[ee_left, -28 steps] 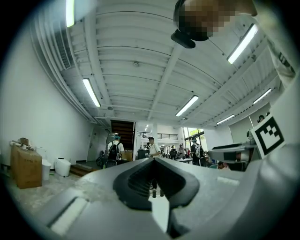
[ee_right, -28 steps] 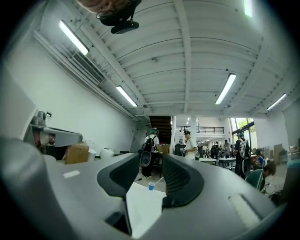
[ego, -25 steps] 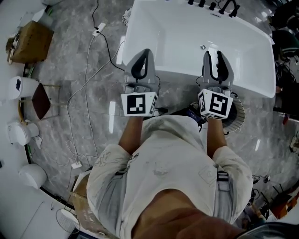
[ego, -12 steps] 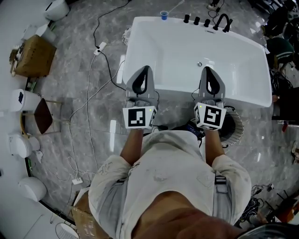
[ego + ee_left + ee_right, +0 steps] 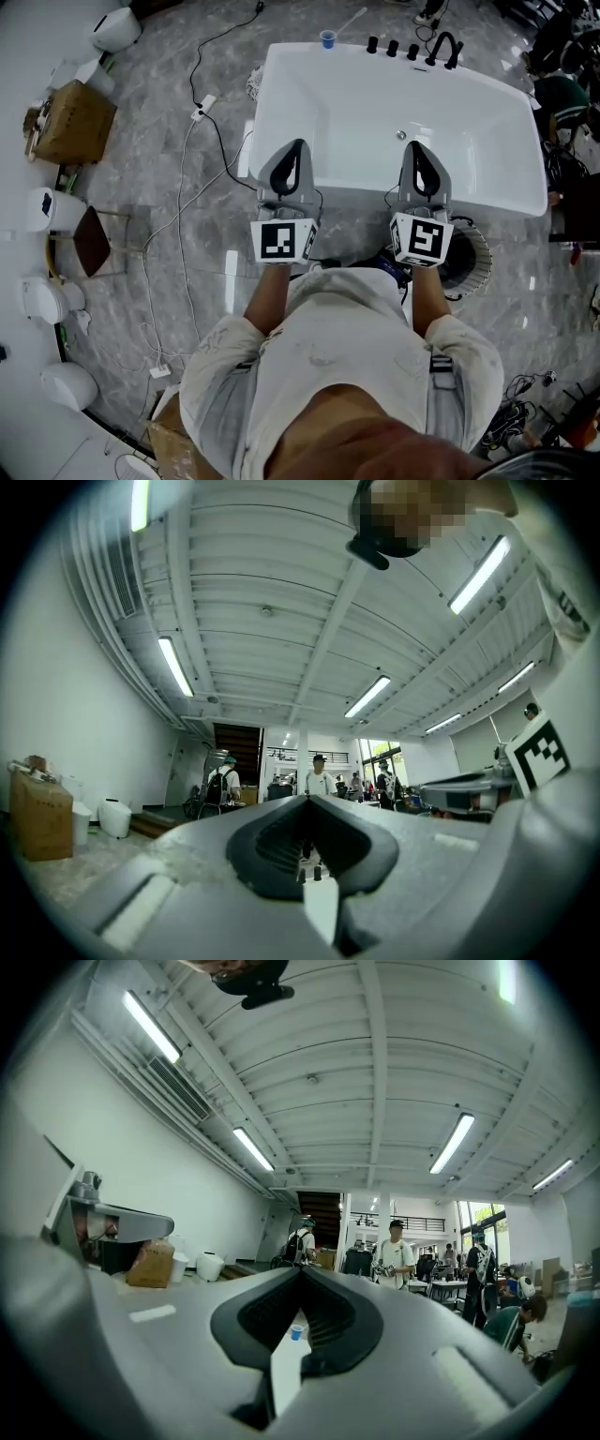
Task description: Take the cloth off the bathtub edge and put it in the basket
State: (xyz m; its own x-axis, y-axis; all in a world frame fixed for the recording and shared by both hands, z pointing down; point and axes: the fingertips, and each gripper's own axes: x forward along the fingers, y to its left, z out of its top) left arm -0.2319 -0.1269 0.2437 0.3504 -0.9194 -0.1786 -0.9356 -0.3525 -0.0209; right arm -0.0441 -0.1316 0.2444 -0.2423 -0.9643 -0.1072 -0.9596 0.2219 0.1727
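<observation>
- Left gripper [image 5: 296, 146]: its jaws are pressed together tip to tip and grip nothing. It hangs over the near rim of the bathtub [image 5: 356, 173].
- Right gripper [image 5: 414, 146]: clenched the same way and empty too. It sits over that same rim, side by side with the left one and well apart from it.
- Cloth: I can't pick it out in any view. The stretch of rim under and between both grippers reads as bare white.
- Basket [image 5: 480, 251]: round, on the floor just to the right of the right gripper, against the tub's near side. Its inside is dark, so I can't tell what's in there.
- Count: two grippers, one bathtub and one basket. On the far rim there is one blue cup [image 5: 326, 38], three black knobs [image 5: 392, 47] and one black faucet [image 5: 446, 45].
</observation>
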